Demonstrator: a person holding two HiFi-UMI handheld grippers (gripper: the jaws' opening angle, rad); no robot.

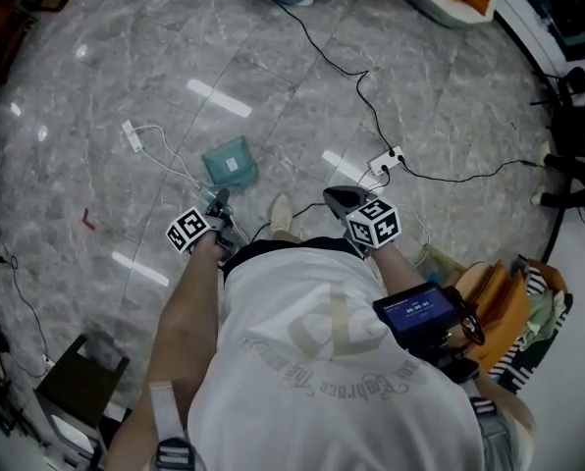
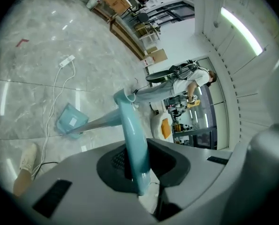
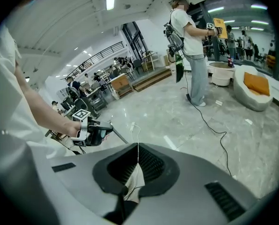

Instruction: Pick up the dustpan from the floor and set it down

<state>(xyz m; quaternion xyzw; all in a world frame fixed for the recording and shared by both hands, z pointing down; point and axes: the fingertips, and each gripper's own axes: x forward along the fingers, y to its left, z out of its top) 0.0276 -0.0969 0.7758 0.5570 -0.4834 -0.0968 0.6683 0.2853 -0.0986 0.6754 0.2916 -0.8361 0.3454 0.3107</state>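
- Head view: the dustpan [image 1: 230, 162], teal, has its pan low at the floor, just ahead of the person's feet and left of centre. Whether the pan rests flat or is tipped on an edge cannot be told.
- Long axis: the dustpan handle [image 2: 132, 139] runs from the pan up and back toward the person, ending between the jaws of the left gripper [image 1: 219, 202].
- Left gripper view: the two jaws are pinched on the upper, curved end of the handle. The pan lies down and to the left along the shaft, well apart from the jaws.
- Nearer hand: the left, which already has the handle. Any lift would therefore swing the pan at the far end of a long lever.
- Right gripper [image 1: 340, 200]: it is held off to the person's right, well apart from the dustpan. In its own view the jaws are pressed together with nothing between them.
- Writing: a white label [image 2: 72, 122] sits on the pan, its print too small to read. The marker cubes carry black-and-white squares only. The shirt print [image 1: 356, 379] and the small blue screen [image 1: 417, 309] are not legible.
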